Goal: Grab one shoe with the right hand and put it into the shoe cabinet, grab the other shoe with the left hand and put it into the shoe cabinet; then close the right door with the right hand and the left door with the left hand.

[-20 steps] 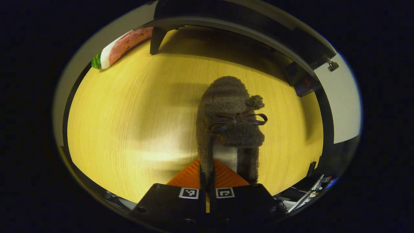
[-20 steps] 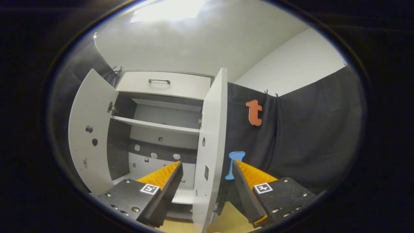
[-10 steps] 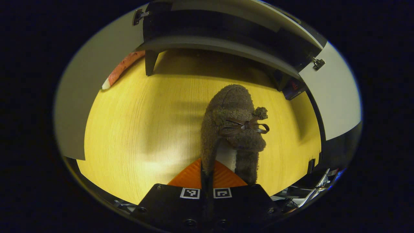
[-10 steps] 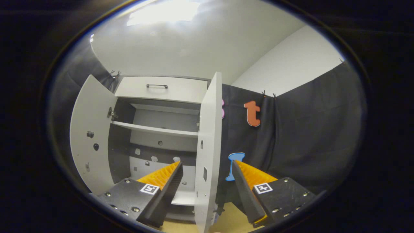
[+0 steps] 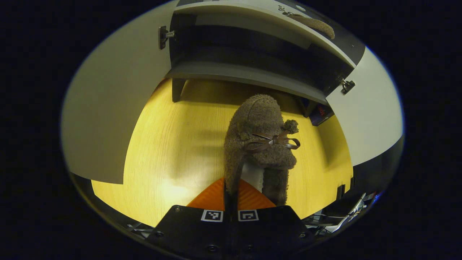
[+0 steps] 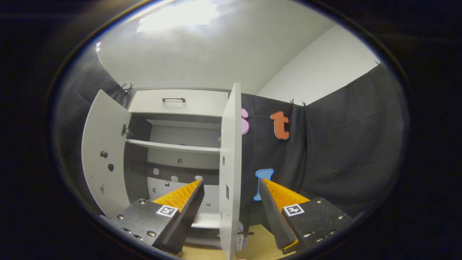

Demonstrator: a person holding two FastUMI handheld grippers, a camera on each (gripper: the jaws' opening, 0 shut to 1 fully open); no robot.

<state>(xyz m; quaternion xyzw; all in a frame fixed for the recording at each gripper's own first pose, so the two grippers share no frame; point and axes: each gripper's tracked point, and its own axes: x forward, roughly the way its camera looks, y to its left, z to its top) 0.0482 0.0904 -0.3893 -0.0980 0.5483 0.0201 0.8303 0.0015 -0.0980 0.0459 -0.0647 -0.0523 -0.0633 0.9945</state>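
Observation:
A fuzzy brown shoe (image 5: pixel 261 133) with a bow hangs toe-forward above the yellow wooden floor (image 5: pixel 169 144), just in front of the shoe cabinet's bottom board (image 5: pixel 245 74). My left gripper (image 5: pixel 231 187) is shut on its heel-side wall. The other brown shoe (image 5: pixel 317 26) lies inside on the cabinet's lower shelf. In the right gripper view the cabinet (image 6: pixel 173 146) stands with both doors open. My right gripper (image 6: pixel 230 182) is open and holds nothing, with the right door's (image 6: pixel 229 151) edge farther off between its fingers.
The open left door (image 5: pixel 108 108) and right door (image 5: pixel 371 108) flank the shoe's path. A dark box (image 5: pixel 323 112) sits by the cabinet's right foot. Cables (image 5: pixel 343 220) lie at lower right. A drawer with a handle (image 6: pixel 173 99) tops the cabinet.
My left gripper has carried the shoe closer to the cabinet and tilted up, so the shelf and the other shoe came into view. The right gripper drifted slightly and stayed open.

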